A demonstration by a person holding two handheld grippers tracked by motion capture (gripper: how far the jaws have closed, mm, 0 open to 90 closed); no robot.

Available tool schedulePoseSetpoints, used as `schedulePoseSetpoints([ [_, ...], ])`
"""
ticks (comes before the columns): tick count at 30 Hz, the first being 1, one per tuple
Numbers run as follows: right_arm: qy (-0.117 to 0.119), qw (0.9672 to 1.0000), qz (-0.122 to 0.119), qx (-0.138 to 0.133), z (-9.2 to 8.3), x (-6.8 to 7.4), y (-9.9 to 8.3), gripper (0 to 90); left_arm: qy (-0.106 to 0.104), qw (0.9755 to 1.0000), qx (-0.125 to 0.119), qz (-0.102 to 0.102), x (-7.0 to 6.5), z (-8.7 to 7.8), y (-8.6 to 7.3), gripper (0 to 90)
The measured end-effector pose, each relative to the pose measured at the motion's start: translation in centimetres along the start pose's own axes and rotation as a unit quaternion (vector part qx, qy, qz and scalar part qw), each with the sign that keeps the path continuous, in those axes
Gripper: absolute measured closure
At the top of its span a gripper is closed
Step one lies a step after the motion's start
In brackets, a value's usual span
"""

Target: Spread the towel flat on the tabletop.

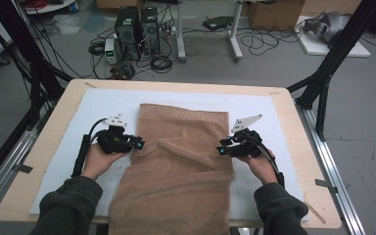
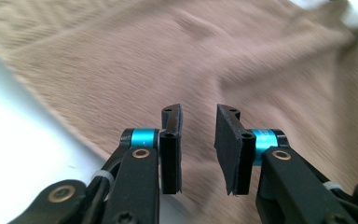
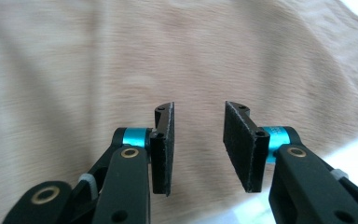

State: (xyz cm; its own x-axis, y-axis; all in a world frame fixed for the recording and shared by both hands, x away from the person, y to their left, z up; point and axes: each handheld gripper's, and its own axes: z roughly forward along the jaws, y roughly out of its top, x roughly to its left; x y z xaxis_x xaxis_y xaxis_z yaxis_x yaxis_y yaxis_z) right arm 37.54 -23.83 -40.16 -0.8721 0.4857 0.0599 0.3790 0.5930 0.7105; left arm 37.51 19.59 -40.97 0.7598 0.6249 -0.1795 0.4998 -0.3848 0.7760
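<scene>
A brown towel [image 1: 178,171] lies flat on the white mat [image 1: 68,142] of the table [image 1: 41,142], and its near end hangs over the table edge close to the person. The left gripper [image 1: 136,144] sits at the towel's left edge, about halfway along it. The right gripper [image 1: 223,147] sits at the towel's right edge, straight across from the other one.

Both grippers are a little bit open, with a gap between the black pads. Nothing is in either gap — the towel is just past the tips, not pinched.

What could go wrong? I think the pads could close on air if they are not pushed far enough onto the towel's edge. Or one side could grab and the other miss, and then the towel would get pulled crooked. The hanging end could also tug the towel off the table if it is lifted loosely.

The high view shows the whole towel, both hands and how the grippers line up across it. The left gripper view [image 2: 198,140] shows a fold in the cloth right in front of the tips. The right gripper view [image 3: 198,140] shows smooth cloth ahead, and how empty the gap is.
</scene>
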Motion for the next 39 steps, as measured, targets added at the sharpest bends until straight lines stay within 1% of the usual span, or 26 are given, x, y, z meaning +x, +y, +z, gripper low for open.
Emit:
schedulePoseSetpoints([
  [1,-0.010,0.9999,0.008,0.004,0.4,-0.4,-0.1,62.0,0.011,0.9999,0.003,-0.009,0.2,0.5,0.0,71.6],
  [3,-0.023,0.9989,0.022,0.032,1.5,-1.1,-0.4,60.4,0.034,0.9991,0.024,-0.011,0.5,1.7,-0.3,70.6],
  [5,-0.035,0.9974,0.020,0.059,2.6,-1.3,-0.7,58.6,0.058,0.9970,0.050,-0.014,0.8,2.9,-0.6,64.3],
  [6,-0.037,0.9969,0.021,0.066,3.1,-1.4,-0.7,59.4,0.058,0.9966,0.056,-0.015,0.9,3.3,-0.8,61.1],
  [7,-0.038,0.9969,0.017,0.066,3.4,-1.4,-0.7,62.2,0.063,0.9967,0.050,-0.015,1.0,3.3,-0.9,61.4],
  [9,-0.038,0.9973,0.007,0.062,3.6,-1.4,-0.5,76.0,0.085,0.9950,0.053,-0.004,1.0,3.3,-0.8,75.6],
  [10,-0.033,0.9974,-0.003,0.064,3.6,-1.5,-0.4,82.3,0.085,0.9950,0.053,-0.007,1.2,3.3,-0.7,83.6],
  [11,-0.037,0.9970,-0.006,0.067,3.7,-1.6,-0.2,84.0,0.089,0.9946,0.051,-0.017,1.4,3.4,-0.5,87.2],
  [13,-0.061,0.9951,-0.007,0.077,3.5,-2.0,0.5,84.9,0.113,0.9923,0.050,-0.014,1.7,3.5,-0.1,88.1],
  [15,-0.090,0.9941,-0.007,0.062,2.8,-2.6,1.5,84.9,0.133,0.9908,0.011,-0.024,2.0,3.0,0.5,88.3],
  [16,-0.100,0.9939,0.002,0.046,2.3,-3.0,2.0,84.8,0.147,0.9883,-0.014,-0.036,2.3,2.6,1.2,88.3],
  [17,-0.117,0.9926,0.003,0.032,1.7,-3.3,2.8,84.6,0.157,0.9863,-0.030,-0.040,2.4,2.2,1.6,88.3],
  [18,-0.129,0.9915,-0.002,0.019,1.3,-3.4,3.1,84.2,0.174,0.9829,-0.044,-0.041,2.4,1.9,2.0,89.5],
  [19,-0.136,0.9905,0.004,0.016,1.2,-3.5,3.5,82.4,0.180,0.9807,-0.064,-0.043,2.5,1.3,2.3,89.3],
  [20,-0.140,0.9899,0.009,0.015,1.0,-3.8,3.8,77.3,0.172,0.9807,-0.074,-0.054,2.8,1.0,2.3,83.1],
  [21,-0.143,0.9896,0.010,0.013,0.9,-3.8,4.0,74.2,0.163,0.9820,-0.074,-0.062,3.0,0.7,2.2,72.1],
  [23,-0.125,0.9919,0.014,0.013,0.8,-3.7,3.8,70.1,0.148,0.9865,-0.051,-0.049,3.1,0.2,1.8,70.9],
  [24,-0.123,0.9921,0.012,0.021,0.7,-3.5,3.7,67.5,0.144,0.9876,-0.044,-0.043,3.0,0.0,1.6,70.7],
  [26,-0.116,0.9930,0.007,0.022,0.4,-2.9,3.3,65.9,0.124,0.9902,-0.051,-0.040,2.7,-0.6,1.0,69.4],
  [28,-0.111,0.9937,0.003,0.012,-0.1,-2.0,2.8,64.3,0.107,0.9934,-0.035,-0.025,2.2,-0.9,0.5,67.8],
  [29,-0.096,0.9953,0.002,0.004,-0.3,-1.4,2.5,64.3,0.102,0.9943,-0.026,-0.018,1.9,-1.0,0.3,67.0],
  [31,-0.075,0.9972,-0.008,0.002,-0.5,-0.1,1.9,62.8,0.077,0.9968,-0.022,-0.002,0.9,-1.4,-0.3,65.5],
  [33,-0.038,0.9991,-0.021,0.000,-0.6,1.5,1.1,61.0,0.060,0.9979,-0.014,0.021,-0.3,-1.7,-1.1,65.5],
  [35,-0.023,0.9989,-0.042,0.006,-0.6,3.1,0.2,60.7,0.042,0.9983,-0.003,0.039,-1.5,-1.8,-2.2,64.8],
  [37,0.003,0.9987,-0.050,0.005,-0.4,4.4,-0.7,60.7,0.032,0.9979,0.010,0.055,-2.4,-1.7,-2.9,64.3],
  [39,0.011,0.9981,-0.058,0.020,0.1,5.2,-1.3,59.6,0.026,0.9964,0.046,0.066,-2.9,-1.0,-3.6,61.5],
])
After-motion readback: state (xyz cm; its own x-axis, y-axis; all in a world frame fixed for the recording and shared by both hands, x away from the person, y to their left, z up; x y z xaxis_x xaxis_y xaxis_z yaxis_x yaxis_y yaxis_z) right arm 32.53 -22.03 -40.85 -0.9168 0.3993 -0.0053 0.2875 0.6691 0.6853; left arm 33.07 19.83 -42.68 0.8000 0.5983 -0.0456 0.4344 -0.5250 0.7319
